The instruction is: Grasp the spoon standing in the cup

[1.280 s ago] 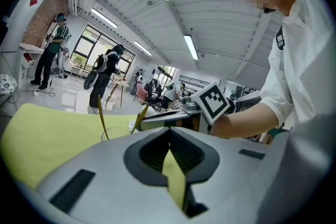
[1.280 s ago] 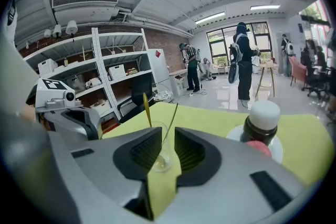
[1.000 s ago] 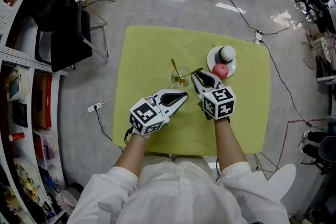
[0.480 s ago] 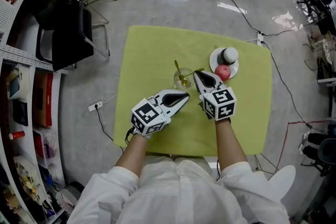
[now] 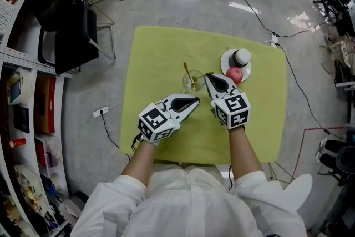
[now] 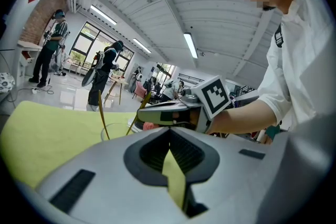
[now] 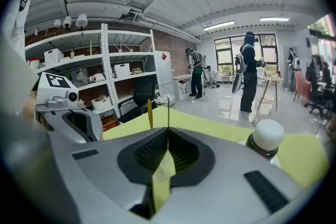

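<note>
Both tools are sitting closed: left tool [image 5: 195, 101] empty, right tool [image 5: 208, 76] pinching the thin handle end of the spoon [image 5: 201, 79] leaning in the cup [image 5: 184, 86] mid-desk [image 5: 161, 58]. Bite's looking shallow, so I'd be lifting slowly, straight up, dodging the other spoon [image 5: 186, 69].

Quick count across the worktop [image 5: 161, 58], and it's one green-topped worktop. One clear cup [image 5: 184, 84] near the middle. Two gold spoons standing in it: the left spoon [image 5: 187, 70] and the right spoon [image 6: 139, 113]. Far right, one white plate [image 5: 226, 61], and on it one red ball-shaped fruit [image 5: 234, 75] and one dark jar [image 5: 242, 57] with a white cap. Two tongs in play, the left tongs [image 5: 195, 101] and the right tongs [image 5: 208, 76].
</note>
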`<state>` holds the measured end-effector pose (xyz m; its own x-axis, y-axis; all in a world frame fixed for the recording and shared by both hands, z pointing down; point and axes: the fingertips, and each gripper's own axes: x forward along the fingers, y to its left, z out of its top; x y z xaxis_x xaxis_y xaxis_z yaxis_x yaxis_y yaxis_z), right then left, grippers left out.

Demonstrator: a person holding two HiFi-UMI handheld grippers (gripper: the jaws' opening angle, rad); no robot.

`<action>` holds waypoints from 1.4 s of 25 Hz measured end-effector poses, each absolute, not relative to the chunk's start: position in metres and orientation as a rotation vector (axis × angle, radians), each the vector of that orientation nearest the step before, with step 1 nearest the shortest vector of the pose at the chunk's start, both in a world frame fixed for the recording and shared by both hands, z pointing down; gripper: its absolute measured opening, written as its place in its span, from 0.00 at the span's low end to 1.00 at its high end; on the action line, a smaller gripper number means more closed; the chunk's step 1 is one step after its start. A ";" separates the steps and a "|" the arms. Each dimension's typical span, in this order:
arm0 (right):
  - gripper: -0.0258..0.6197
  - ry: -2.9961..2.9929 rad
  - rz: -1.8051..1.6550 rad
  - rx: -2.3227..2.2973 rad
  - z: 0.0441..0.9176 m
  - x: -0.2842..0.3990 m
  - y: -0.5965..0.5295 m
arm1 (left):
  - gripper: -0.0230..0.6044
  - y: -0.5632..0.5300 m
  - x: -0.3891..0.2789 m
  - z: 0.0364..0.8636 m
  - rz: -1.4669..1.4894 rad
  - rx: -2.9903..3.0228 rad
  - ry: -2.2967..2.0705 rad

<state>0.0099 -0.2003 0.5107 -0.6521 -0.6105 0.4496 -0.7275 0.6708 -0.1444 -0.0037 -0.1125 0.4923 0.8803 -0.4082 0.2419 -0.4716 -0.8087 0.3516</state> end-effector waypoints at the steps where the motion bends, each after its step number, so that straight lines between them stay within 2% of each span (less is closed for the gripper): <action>1: 0.05 -2.525 0.430 1.052 0.508 0.010 -0.200 | 0.04 -0.113 -0.004 0.492 0.216 2.643 -0.648; 17: 0.05 -2.618 0.307 1.094 0.449 0.021 -0.183 | 0.04 -0.108 0.001 0.489 0.215 2.662 -0.654; 35: 0.05 -2.674 0.380 1.126 0.431 0.048 -0.145 | 0.04 -0.094 0.009 0.490 0.260 2.682 -0.665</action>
<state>0.0477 -0.1450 0.4314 -0.6844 -0.6673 0.2938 -0.7227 0.6741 -0.1524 0.0090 -0.0935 0.4901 0.8721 -0.4141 0.2606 -0.4811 -0.8229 0.3023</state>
